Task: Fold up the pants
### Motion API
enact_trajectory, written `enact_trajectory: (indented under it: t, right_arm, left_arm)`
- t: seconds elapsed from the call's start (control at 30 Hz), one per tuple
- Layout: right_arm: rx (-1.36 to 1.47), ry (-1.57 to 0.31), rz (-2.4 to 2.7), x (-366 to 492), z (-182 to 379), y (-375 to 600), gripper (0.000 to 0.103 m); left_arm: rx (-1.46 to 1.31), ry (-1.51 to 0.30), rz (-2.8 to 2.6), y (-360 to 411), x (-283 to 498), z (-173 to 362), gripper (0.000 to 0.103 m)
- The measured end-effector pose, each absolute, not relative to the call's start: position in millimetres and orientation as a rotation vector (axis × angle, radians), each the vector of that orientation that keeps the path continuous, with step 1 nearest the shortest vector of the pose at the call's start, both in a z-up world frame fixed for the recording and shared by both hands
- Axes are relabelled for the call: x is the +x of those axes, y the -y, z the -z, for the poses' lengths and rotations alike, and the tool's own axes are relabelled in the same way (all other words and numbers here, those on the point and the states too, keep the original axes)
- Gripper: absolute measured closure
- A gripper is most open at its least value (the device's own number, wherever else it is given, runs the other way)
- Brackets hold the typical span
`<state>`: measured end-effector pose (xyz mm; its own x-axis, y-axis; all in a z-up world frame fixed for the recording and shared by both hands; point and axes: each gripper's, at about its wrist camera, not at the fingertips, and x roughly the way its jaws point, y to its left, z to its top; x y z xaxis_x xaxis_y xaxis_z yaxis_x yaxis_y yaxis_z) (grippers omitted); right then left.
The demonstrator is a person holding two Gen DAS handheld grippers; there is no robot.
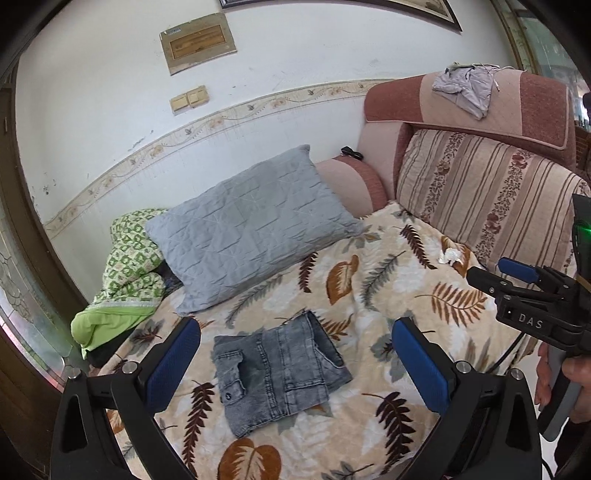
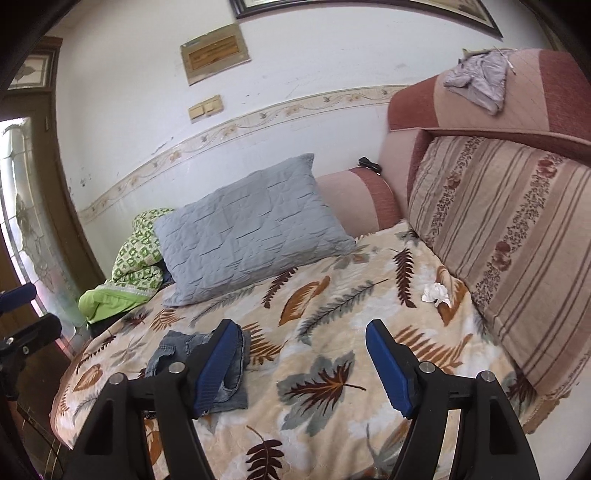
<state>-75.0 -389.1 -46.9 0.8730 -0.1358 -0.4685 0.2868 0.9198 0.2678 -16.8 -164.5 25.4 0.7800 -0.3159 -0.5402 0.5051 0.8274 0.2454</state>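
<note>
Home living room, probably: sofa point(image 1: 480, 199) with leaf blanket point(image 1: 369, 295), pillow point(image 1: 247, 225), framed picture point(image 2: 369, 11), wall switches point(image 1: 190, 98).

Leaf-print blanket point(image 1: 388, 280), folded jeans point(image 1: 277, 373), grey pillow point(image 1: 251, 225), tissue point(image 1: 448, 255)

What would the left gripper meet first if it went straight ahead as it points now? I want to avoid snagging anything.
Probably the folded pants, lying on the leaf-print blanket between the open left gripper's fingers. Depth is unclear.
</note>
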Motion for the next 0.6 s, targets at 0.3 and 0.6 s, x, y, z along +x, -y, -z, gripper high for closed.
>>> enact_trajectory:
  t: [0.3,0.6]
  right_arm:
    - [0.272,-0.508,0.179,-54.4,54.3,362.5,0.028]
    - [0.235,-0.575,0.091,-18.7,58.6,318.5,0.028]
  left_arm:
    - [0.374,-0.522,0.472,155.4,-6.9,-15.0,0.000]
    - [0.295,-0.490,0.454,112.2,12.4,-11.2,0.000]
